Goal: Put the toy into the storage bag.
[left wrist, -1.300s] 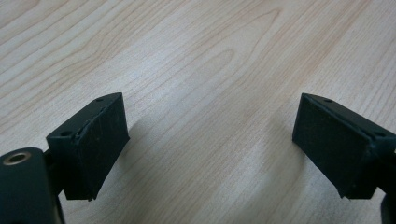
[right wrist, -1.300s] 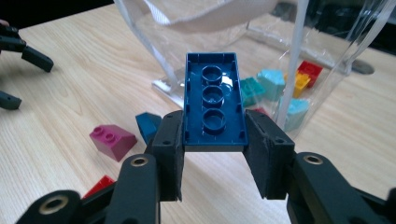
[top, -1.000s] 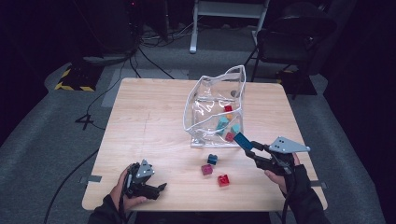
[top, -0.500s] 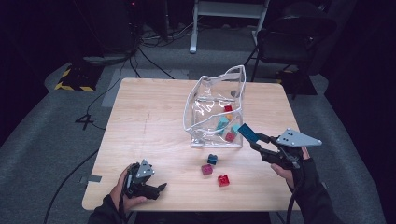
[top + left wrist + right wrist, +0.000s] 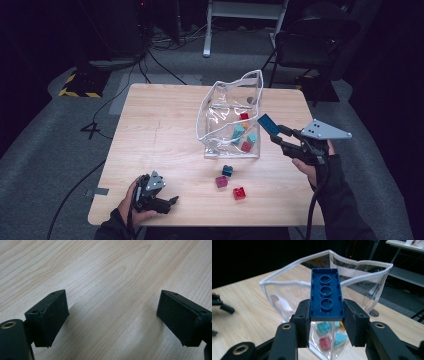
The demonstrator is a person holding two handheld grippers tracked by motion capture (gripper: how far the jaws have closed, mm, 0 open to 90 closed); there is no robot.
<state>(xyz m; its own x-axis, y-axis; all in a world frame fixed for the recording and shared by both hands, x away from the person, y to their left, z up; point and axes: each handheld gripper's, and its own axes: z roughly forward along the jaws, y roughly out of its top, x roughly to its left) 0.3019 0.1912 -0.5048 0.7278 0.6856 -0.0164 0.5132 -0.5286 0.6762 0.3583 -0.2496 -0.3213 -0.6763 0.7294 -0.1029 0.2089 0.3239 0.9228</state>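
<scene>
A clear plastic bag point(image 5: 220, 107) with a white rim stands open on the wooden table point(image 5: 155, 130). Several small red and teal bricks lie in it. My right gripper point(image 5: 276, 134) is shut on a flat dark blue brick point(image 5: 268, 123) and holds it in the air beside the bag's right wall, at about rim height. In the right gripper view the blue brick point(image 5: 326, 296) sits underside up between the jaws, with the bag's rim point(image 5: 287, 282) just beyond. My left gripper point(image 5: 172, 202) rests near the table's front left edge. Its jaws stand open over bare wood point(image 5: 112, 290).
Three loose bricks lie in front of the bag: a dark blue one point(image 5: 227, 170), a magenta one point(image 5: 221, 182) and a red one point(image 5: 239, 192). A dark chair point(image 5: 312, 40) stands behind the table's far right corner. Cables run over the floor at the left.
My right gripper has risen with the blue brick and drawn a little to the right, up to the height of the bag's rim. The left gripper has stayed put.
</scene>
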